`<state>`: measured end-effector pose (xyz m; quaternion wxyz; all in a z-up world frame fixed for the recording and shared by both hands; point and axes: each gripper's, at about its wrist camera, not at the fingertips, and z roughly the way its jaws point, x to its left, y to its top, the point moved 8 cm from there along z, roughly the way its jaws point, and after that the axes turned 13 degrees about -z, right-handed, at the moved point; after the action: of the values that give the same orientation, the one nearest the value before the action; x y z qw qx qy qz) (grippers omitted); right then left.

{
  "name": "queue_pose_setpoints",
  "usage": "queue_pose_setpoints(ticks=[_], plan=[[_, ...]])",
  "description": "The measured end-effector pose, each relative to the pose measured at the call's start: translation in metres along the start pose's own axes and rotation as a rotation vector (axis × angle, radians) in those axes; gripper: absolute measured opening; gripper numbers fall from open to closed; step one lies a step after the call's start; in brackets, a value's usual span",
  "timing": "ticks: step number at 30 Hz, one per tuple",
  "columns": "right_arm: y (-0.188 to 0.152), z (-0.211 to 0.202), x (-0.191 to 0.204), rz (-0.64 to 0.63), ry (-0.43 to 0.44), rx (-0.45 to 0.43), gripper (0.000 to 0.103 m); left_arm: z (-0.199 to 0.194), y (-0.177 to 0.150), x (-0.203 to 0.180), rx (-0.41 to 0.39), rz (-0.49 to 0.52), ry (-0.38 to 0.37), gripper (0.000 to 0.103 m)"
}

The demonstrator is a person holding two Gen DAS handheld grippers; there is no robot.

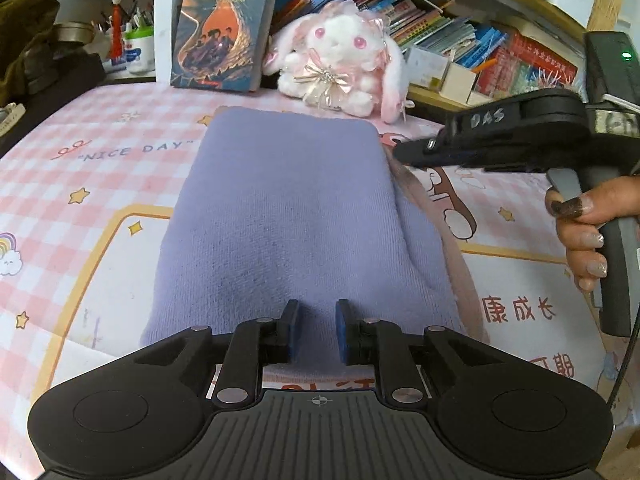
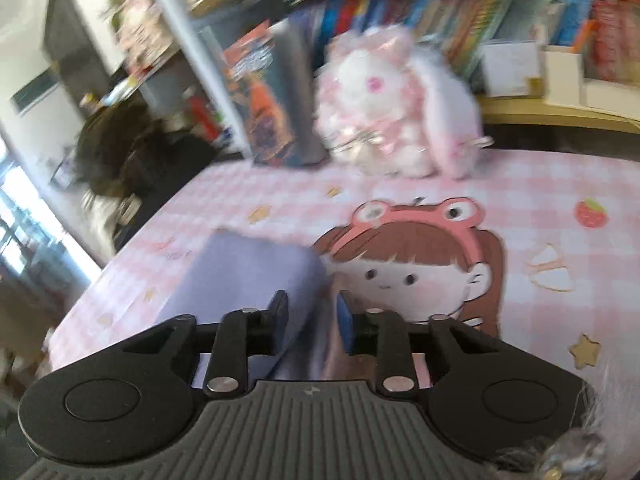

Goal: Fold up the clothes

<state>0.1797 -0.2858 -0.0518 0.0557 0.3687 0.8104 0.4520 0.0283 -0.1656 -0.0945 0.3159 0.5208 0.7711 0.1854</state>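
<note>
The lavender garment (image 1: 296, 216) lies folded into a neat oblong on the desk (image 1: 100, 184), on the pink checked mat with its stars and "NICE DAY" lettering, and a strip of pink fabric peeks out along its right edge. The left gripper (image 1: 317, 330) hangs low over the near end of the fold, jaws spread, blue pads apart, nothing between them but the cloth lying below. On the right side of the left wrist view comes the right gripper (image 1: 404, 152), held by the right hand (image 1: 588, 236) around its grey handle, its tip just beside the far right corner of the garment; from this side I cannot tell how its jaws stand. The right wrist view settles it, though the picture is blurred: right gripper (image 2: 312, 320) with jaws spread, above the garment's right edge, gripping nothing. At the back of the desk a white and pink plush rabbit (image 1: 340, 56) sits beside an upright book (image 1: 224, 28), with rows of books (image 1: 460, 36) on the shelf behind.
</note>
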Motion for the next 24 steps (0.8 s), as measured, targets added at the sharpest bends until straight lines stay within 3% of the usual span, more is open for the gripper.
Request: queue_pose_setpoints(ticks=[1, 6, 24], plan=[[-0.002, 0.004, 0.0, 0.002, 0.011, 0.022, 0.008, 0.0, 0.0, 0.0, 0.001, 0.001, -0.001, 0.017], [-0.016, 0.025, -0.007, 0.024, 0.003, 0.123, 0.007, 0.0, -0.001, 0.0, -0.001, 0.001, -0.002, 0.017], [-0.016, 0.037, -0.001, 0.018, -0.01, 0.159, 0.015, 0.0, -0.002, 0.001, -0.01, -0.004, -0.009, 0.019]])
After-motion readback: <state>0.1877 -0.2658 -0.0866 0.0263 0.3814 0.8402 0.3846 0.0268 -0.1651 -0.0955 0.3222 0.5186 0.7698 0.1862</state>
